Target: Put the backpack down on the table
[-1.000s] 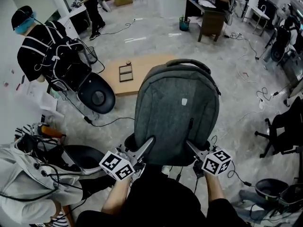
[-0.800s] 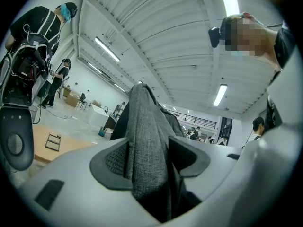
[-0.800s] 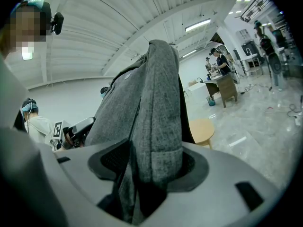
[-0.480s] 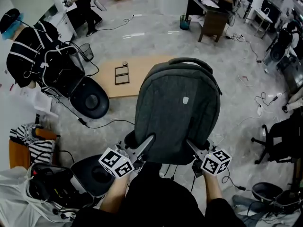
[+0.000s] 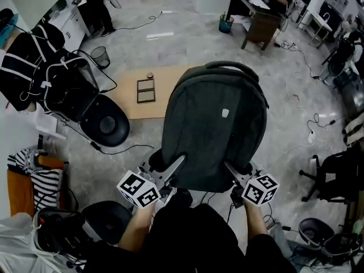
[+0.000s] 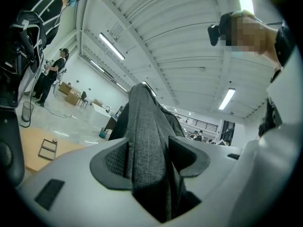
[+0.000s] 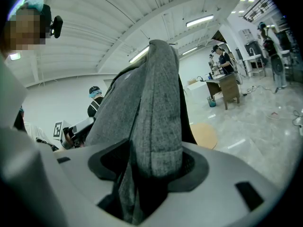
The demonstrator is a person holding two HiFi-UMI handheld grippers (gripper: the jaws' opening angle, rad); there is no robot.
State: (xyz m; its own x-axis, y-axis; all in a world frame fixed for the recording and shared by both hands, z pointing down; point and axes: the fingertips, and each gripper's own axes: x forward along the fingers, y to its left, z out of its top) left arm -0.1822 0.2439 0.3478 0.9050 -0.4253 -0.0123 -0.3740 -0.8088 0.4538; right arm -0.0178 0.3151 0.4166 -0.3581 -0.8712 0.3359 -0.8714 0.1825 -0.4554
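Two grippers hold the grey backpack (image 5: 215,127) up between them, out in front of the person and above the pale floor (image 5: 284,124). The left gripper (image 5: 175,168) is clamped on the bag's lower left edge; in the left gripper view a fold of grey fabric sits pressed between its pads. The right gripper (image 5: 230,172) bites the lower right edge the same way (a thick grey fold fills its jaws). The bag's top handle (image 5: 230,66) points away from the person. Beyond it a flat wooden board (image 5: 165,87) lies on the floor, near a black chair seat (image 5: 105,125).
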